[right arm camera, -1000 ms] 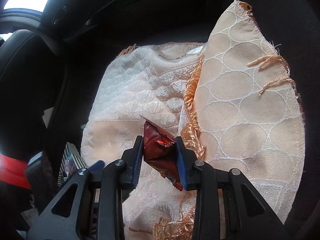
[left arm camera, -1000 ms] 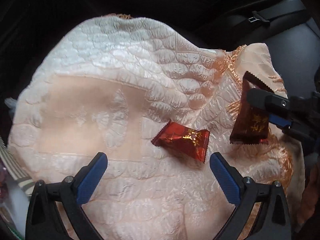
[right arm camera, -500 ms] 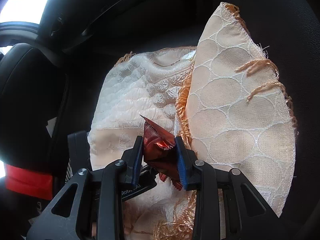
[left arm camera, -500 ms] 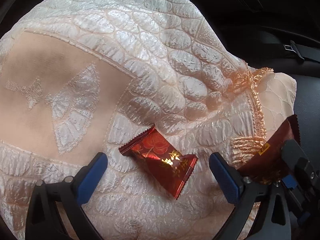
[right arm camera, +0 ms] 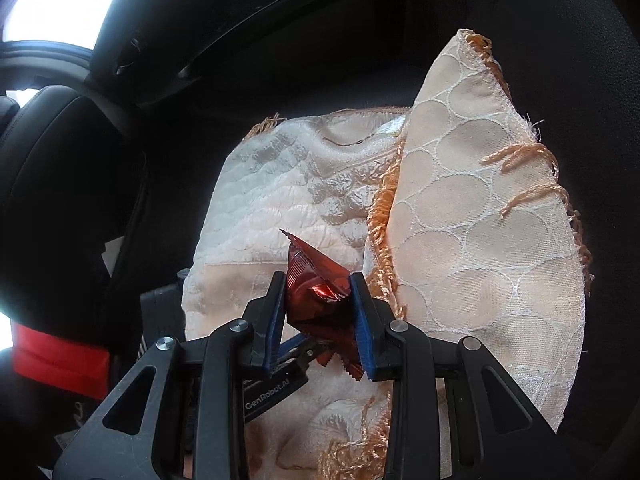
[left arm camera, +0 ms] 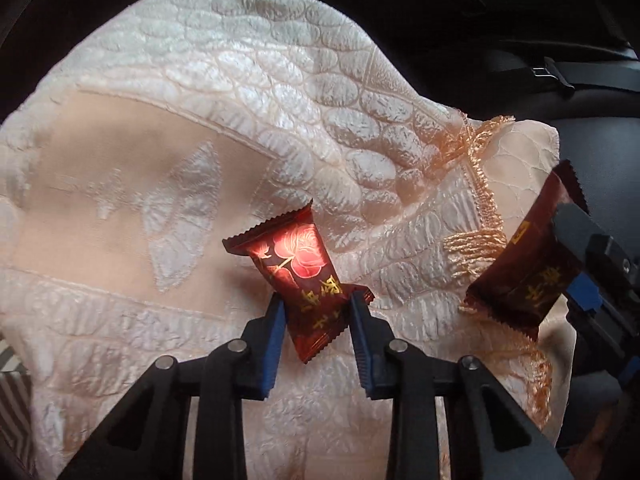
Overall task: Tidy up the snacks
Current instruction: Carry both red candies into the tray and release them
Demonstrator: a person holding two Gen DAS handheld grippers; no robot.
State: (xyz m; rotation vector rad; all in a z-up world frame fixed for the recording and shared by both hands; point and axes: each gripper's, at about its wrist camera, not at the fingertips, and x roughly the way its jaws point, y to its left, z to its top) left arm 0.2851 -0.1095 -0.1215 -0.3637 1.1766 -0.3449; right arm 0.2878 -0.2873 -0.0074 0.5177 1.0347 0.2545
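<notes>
My left gripper is shut on a red snack packet with a rose print, gripped at its lower half over the cream quilted cloth. My right gripper is shut on a second, dark red snack packet. That second packet also shows at the right edge of the left wrist view, held in the right gripper's jaws. Part of the left gripper shows below the right one in the right wrist view.
The cloth lies on a dark car seat, with a folded-up flap and orange fringe on the right. A seat belt buckle sits at the back right. A red strap and a striped box are at the left.
My left gripper has moved in and closed on the rose-print packet, which was lying loose on the cloth between open jaws. My right gripper keeps its packet and has barely moved.
</notes>
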